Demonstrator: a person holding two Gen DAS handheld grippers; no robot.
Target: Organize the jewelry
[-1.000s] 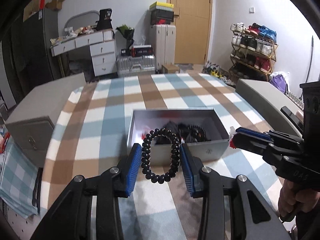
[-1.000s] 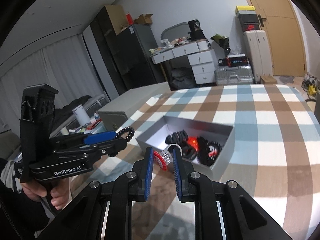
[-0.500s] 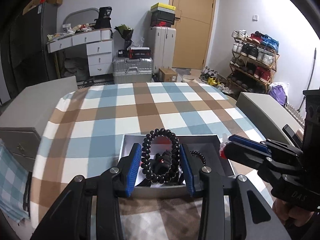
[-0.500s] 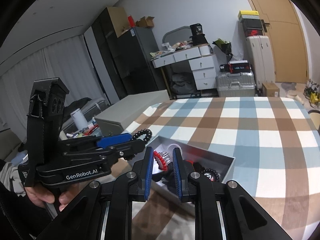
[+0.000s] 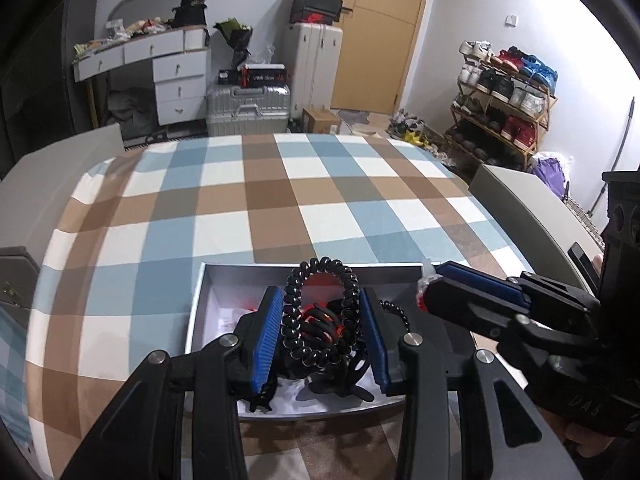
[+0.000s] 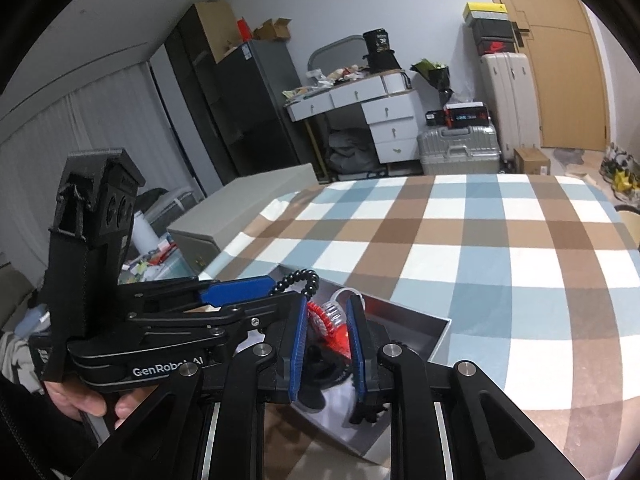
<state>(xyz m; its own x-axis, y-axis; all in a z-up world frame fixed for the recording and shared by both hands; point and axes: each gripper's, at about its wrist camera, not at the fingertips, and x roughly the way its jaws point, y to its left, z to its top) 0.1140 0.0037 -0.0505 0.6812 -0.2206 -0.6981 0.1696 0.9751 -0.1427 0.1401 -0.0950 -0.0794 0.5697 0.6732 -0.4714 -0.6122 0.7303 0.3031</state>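
The checked tablecloth (image 5: 280,200) lies bare beyond the grey box (image 5: 196,312), out to its far rim. The box sits near the cloth's near edge, holding dark jewelry. Above the box, the left gripper (image 5: 320,336) is closed partway, its blue pads pinching a black coil bracelet (image 5: 316,312). Just right of it over the box, the right gripper (image 6: 327,338) is narrowly closed on a red-and-clear bracelet (image 6: 328,320).
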